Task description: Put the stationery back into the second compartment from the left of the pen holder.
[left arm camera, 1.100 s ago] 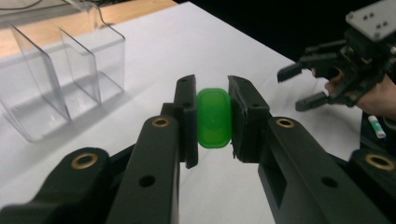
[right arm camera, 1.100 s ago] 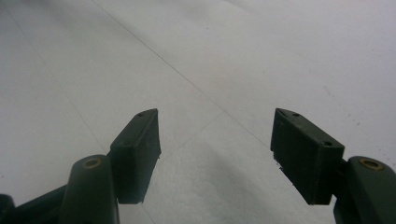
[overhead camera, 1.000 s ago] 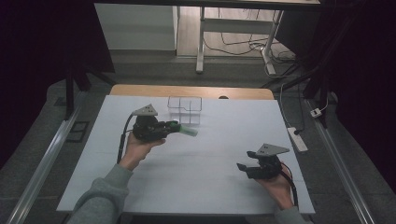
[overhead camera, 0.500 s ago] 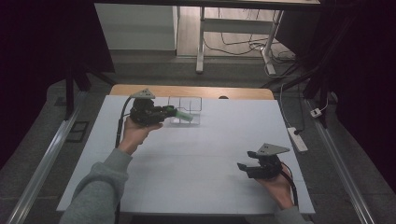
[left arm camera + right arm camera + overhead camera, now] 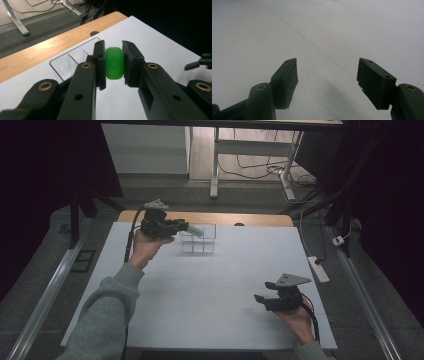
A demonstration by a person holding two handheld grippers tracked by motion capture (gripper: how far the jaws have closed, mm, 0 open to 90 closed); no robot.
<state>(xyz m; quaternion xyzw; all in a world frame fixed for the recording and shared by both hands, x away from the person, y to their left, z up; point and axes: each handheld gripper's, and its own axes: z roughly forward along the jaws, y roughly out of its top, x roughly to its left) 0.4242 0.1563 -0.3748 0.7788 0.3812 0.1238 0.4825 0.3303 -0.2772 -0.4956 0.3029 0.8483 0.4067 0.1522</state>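
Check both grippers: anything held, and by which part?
The left gripper is clamped on a green plastic piece, its pads pressing the piece's two opposite sides, above the clear divided box. The right gripper is open and holds nothing.

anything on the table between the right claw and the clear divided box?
Nothing. In the high view the white table is bare between the right claw and the clear divided box; the green piece is up in the left claw.

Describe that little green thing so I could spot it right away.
Start at the white table and look to its far edge, where a clear plastic box with dividers sits. Just above the box, the left gripper is shut on a small green piece. It is the one bright green, rounded item here; everything around it is black, white or see-through.
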